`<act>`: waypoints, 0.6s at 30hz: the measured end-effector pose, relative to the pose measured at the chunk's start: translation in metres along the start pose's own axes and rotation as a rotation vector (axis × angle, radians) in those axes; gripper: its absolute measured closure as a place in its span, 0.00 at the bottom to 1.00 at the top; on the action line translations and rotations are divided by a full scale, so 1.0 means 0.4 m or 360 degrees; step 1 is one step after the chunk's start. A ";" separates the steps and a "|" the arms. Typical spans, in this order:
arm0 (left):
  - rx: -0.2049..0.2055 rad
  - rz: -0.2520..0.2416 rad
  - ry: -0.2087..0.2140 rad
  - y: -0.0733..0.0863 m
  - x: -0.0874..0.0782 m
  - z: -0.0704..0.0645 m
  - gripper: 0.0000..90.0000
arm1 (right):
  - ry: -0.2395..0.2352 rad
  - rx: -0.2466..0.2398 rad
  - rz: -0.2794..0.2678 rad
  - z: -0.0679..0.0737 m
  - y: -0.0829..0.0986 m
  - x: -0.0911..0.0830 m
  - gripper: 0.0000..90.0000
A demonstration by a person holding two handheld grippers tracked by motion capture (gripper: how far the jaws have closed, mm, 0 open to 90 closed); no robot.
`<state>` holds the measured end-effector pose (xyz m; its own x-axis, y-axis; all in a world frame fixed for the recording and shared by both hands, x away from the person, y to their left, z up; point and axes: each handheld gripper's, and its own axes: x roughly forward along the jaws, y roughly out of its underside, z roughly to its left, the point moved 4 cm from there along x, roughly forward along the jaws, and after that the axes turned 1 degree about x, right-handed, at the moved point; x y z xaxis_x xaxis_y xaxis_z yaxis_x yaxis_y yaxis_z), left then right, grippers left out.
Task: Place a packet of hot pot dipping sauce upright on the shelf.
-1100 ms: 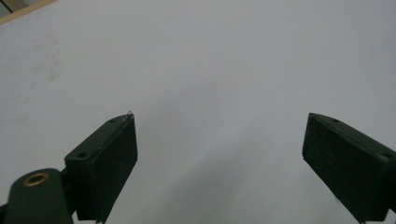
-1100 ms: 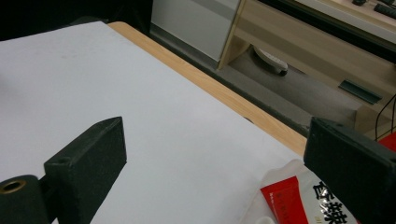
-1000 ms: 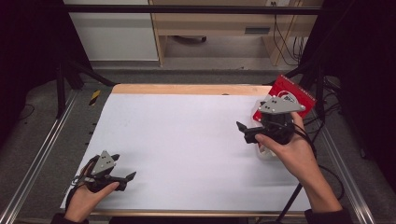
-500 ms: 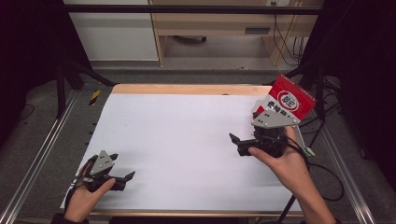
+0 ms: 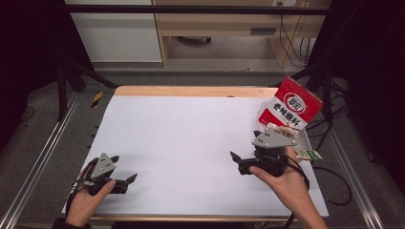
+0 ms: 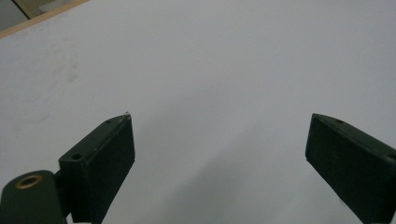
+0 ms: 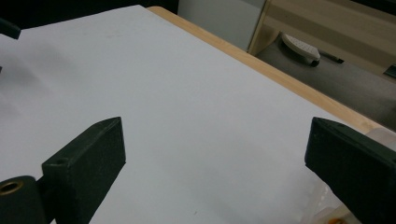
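Observation:
A red and white bag [image 5: 291, 107] with printed characters stands tilted at the table's far right corner. My right gripper [image 5: 244, 144] is just in front of it, held in a hand, jaws wide apart and holding nothing. In the right gripper view the right gripper [image 7: 215, 154] is open over bare white table. My left gripper [image 5: 124, 168] rests near the front left corner, also open. In the left gripper view the left gripper [image 6: 219, 154] has only white tabletop [image 6: 210, 70] between its jaws.
Small packets [image 5: 308, 154] lie at the table's right edge beside the right hand. A clear wrapper [image 7: 327, 210] lies by the right jaw. The wooden far edge [image 5: 191, 90] borders the white top. Metal rails [image 5: 43, 157] run along both sides.
The right gripper has drawn back from the red bag toward the near edge and slightly left, leaving the bag uncovered. The left gripper has stayed put.

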<state>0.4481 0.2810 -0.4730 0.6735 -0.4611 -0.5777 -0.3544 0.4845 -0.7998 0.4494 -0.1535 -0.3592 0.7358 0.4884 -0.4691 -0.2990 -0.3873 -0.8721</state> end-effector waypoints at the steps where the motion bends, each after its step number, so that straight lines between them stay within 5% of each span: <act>1: 0.0001 -0.0002 -0.0003 0.000 -0.001 0.001 0.09 | -0.0004 0.0004 0.0000 0.003 0.007 0.002 0.06; 18: 0.0025 0.0016 -0.0039 0.006 -0.003 0.008 0.09 | -0.0038 0.0066 0.0087 0.050 0.138 0.070 0.07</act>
<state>0.4485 0.2849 -0.4737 0.6857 -0.4377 -0.5815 -0.3512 0.5009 -0.7911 0.4415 -0.1454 -0.4233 0.7031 0.4861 -0.5189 -0.3635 -0.3815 -0.8499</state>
